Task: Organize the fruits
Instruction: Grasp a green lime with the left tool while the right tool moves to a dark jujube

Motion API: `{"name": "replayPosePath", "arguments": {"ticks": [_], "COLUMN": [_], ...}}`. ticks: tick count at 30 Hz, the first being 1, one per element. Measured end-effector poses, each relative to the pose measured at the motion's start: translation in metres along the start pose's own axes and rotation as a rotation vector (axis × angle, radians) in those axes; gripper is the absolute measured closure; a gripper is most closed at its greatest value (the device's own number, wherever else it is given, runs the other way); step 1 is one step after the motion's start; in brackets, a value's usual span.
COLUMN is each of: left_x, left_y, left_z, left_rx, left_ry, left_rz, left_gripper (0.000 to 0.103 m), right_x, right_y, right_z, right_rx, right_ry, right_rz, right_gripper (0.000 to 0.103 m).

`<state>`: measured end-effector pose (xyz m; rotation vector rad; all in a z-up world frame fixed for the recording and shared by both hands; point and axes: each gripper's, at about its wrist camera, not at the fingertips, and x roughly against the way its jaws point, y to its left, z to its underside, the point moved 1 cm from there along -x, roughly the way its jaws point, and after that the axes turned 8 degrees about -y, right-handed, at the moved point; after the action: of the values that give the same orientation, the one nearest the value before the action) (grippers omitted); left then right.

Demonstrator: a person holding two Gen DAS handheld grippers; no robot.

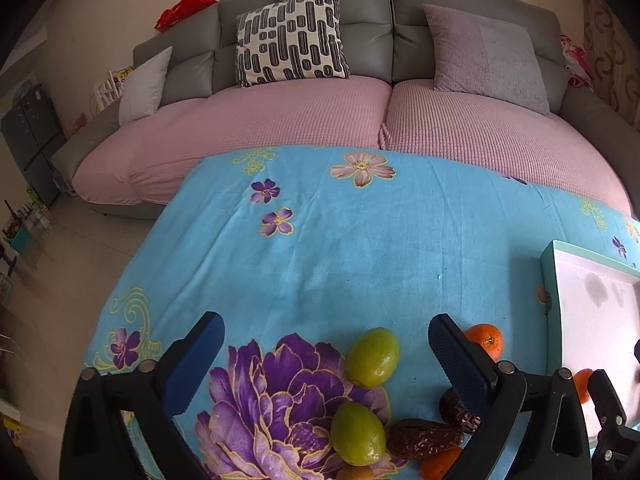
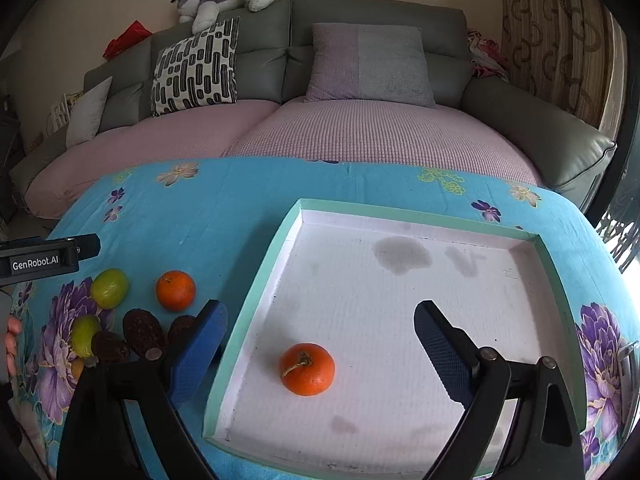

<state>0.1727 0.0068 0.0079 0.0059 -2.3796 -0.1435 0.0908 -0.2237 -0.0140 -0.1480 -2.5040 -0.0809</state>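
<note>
Both views: even, soft daylight, moderately bright. Brightest patch at far right edge of right wrist view. Shadows faint; small soft one under the round orange tangerine [image 2: 307,369] on the pale white tray with mint-green rim [image 2: 256,300]. No harsh glare. Strong fisheye bending: grey sofa with pink seat covers [image 1: 304,120] curves heavily. Corners vignetted black. Focus sharp, no motion blur visible.

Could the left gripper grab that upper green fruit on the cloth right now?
Probably yes: the left gripper is open, and the green fruit lies uncovered between its fingers, with nothing on top.
</note>
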Motion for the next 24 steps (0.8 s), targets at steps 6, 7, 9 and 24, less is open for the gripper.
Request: {"name": "replayPosePath", "arguments": {"ticks": [6, 7, 9, 24], "left_x": [0.006, 0.005, 0.0, -0.055], "left_y": [0.023, 0.024, 0.021, -0.016], "left_z": [-0.005, -0.004, -0.002, 0.024], "left_rx": [0.049, 0.051, 0.047, 0.043], "left_ry": [-0.012, -0.007, 0.015, 0.23], "left_rz": [0.029, 0.034, 0.049, 0.193], "left_gripper": [0.0, 0.0, 0.0, 0.024], "right_x": [0.004, 0.002, -0.002, -0.034], "right_y": [0.038, 0.043, 0.051, 0.073], "right_z": [-0.003, -0.002, 0.001, 0.021], "right_rx": [0.063, 0.079, 0.104, 0.126], "right_ry": [-0.032, -0.027, -0.009, 0.133], "right_rz": [-0.082, -0.089, -0.099, -0.205], "right_gripper": [0.008, 0.008, 0.008, 0.042]}}
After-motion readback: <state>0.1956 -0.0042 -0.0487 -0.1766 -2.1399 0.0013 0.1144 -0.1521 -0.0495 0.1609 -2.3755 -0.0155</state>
